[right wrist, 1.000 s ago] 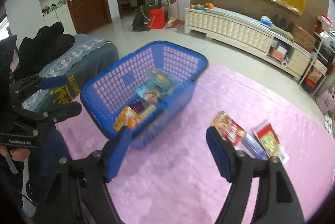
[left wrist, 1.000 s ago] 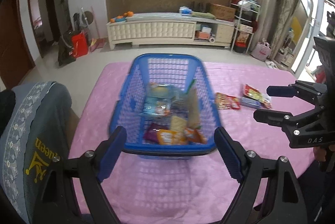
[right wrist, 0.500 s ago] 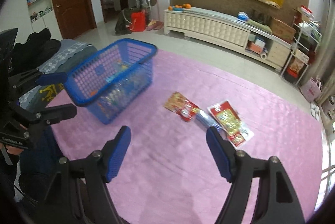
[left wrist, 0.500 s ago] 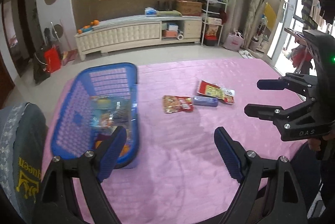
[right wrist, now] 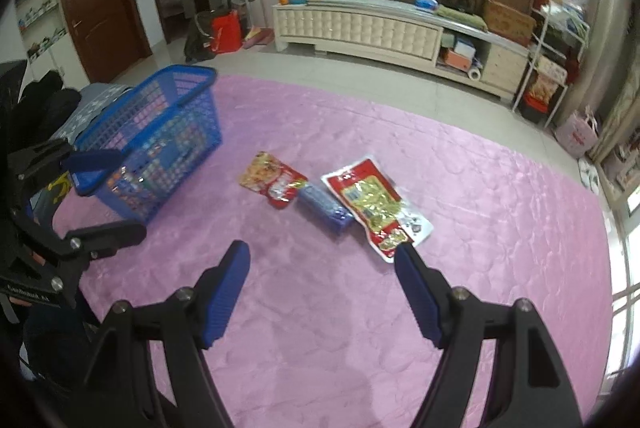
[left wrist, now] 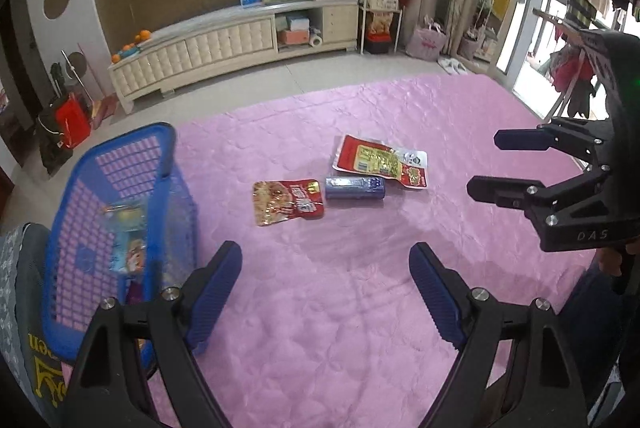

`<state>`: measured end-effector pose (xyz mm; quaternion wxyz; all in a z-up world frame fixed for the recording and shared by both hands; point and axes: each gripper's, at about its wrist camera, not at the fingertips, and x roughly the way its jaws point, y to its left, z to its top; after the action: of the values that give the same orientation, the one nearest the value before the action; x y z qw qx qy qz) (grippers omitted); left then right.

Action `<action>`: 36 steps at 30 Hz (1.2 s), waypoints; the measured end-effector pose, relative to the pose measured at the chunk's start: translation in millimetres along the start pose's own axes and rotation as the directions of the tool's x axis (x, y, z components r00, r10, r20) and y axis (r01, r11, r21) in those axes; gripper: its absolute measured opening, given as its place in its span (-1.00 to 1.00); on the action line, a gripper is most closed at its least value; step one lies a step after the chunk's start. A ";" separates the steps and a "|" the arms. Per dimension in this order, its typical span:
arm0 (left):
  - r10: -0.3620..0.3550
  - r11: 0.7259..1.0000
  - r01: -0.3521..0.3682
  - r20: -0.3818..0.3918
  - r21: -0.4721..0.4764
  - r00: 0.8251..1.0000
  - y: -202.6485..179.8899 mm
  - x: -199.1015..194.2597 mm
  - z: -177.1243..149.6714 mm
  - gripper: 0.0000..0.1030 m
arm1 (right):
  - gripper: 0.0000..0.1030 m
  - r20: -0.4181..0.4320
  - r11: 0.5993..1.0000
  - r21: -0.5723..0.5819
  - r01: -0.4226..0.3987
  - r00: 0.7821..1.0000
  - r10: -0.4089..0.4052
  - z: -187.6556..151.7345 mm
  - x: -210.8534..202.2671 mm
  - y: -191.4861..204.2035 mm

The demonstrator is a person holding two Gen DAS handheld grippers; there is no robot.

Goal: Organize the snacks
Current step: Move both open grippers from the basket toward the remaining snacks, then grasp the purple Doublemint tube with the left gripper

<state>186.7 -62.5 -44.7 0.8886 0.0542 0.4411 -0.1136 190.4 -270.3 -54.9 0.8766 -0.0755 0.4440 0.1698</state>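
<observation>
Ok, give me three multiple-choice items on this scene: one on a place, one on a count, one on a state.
1. Where does the blue roll lie?
A. between the two red packets
B. in the basket
C. on the floor

2. How many snacks lie loose on the pink cover?
A. one
B. three
C. five

3. How do the right tongs stand?
A. shut on a packet
B. open and empty
C. shut on the basket rim

Key: 1 A, the small red packet and large red packet flank it; 2 B, two packets plus the roll; 3 B, nothing between the pads.
</observation>
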 end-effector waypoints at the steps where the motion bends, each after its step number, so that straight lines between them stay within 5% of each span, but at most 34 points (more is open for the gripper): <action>1: 0.000 1.000 0.000 -0.014 0.004 1.000 -2.1 7.1 3.2 0.63 | 0.52 -0.001 1.000 0.018 -0.010 1.000 0.010 -0.6 3.6 -5.7; 14: -0.107 0.993 0.113 -0.127 0.037 0.986 -27.9 103.6 41.8 0.63 | 0.52 -0.050 0.967 0.254 0.003 0.999 0.010 2.7 58.2 -72.4; 24: -0.134 0.984 0.155 -0.212 0.084 0.968 -35.8 164.7 57.8 0.63 | 0.52 -0.078 0.944 0.325 0.055 0.996 -0.031 -6.9 96.2 -104.7; 36: -0.027 0.971 0.091 -0.277 0.219 0.960 -47.4 215.6 67.0 0.63 | 0.52 -0.099 0.933 0.355 0.061 0.995 -0.027 -15.6 102.3 -122.5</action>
<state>352.7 -154.7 -175.6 0.8035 0.1586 0.5442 -0.1819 279.5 -365.1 -148.7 0.8577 0.0673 0.5058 0.0629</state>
